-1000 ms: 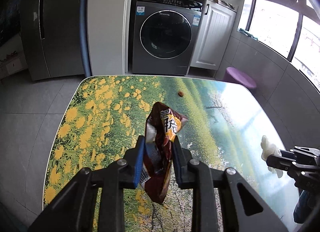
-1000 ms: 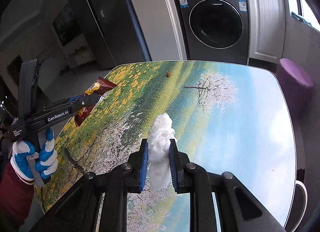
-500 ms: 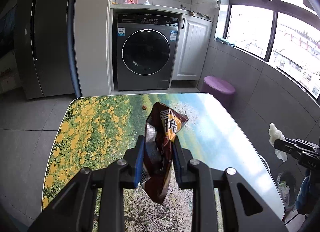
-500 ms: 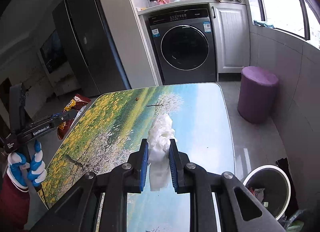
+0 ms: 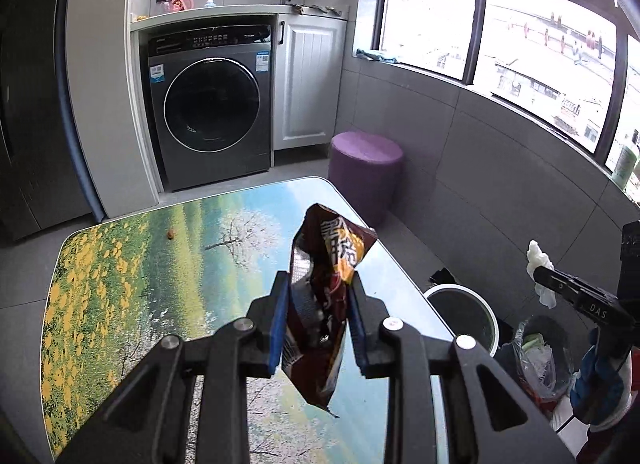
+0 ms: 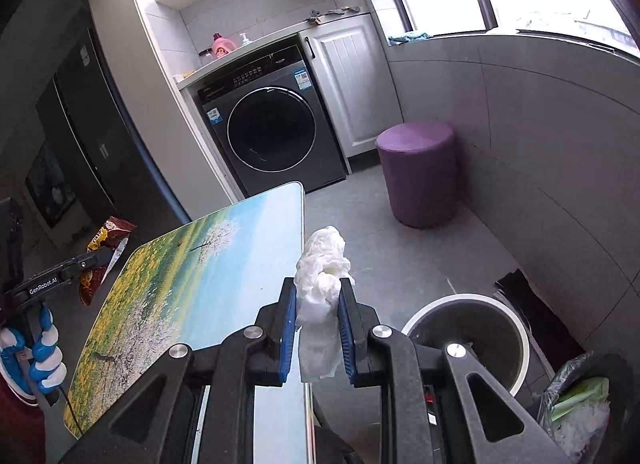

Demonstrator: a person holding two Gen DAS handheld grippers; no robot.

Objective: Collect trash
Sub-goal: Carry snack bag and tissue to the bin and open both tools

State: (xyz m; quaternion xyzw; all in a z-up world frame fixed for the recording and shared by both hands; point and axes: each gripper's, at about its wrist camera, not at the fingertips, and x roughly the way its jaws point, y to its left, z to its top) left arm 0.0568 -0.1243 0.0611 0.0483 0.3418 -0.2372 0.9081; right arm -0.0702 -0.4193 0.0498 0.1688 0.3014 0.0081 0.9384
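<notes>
- In the left wrist view, our left gripper [image 5: 318, 320] is clamping a crumpled brown snack bag [image 5: 324, 304] between its blue pads; the jaws have just been opening a touch, yet the bag is sitting pinched between them, its torn top pointing toward 12 o'clock and its lower corner hanging toward 6.
- In the right wrist view, our right gripper [image 6: 318, 328] is squeezing a wad of white tissue [image 6: 322, 284] with its jaws narrow; the wad is bulging above the pads and a flat tail is drooping below them.
- Under the left gripper, the table [image 5: 140, 304] with its printed meadow and tree is lying, and a small brown crumb [image 5: 171, 233] is resting on it near the far edge, at about 11 o'clock from the bag.
- At about 4 o'clock from the tissue, we are seeing a round white-rimmed bin [image 6: 464, 328] standing on the floor just beside the table's edge.
- Further toward 4 o'clock, a second bin with a plastic liner [image 6: 576, 412] is holding white and green scraps.
- At 1 o'clock, a purple stool [image 6: 418, 172] is standing by the grey wall.
- At 12 o'clock, farthest off, a dark washing machine [image 6: 268, 136] is sitting under the counter.
</notes>
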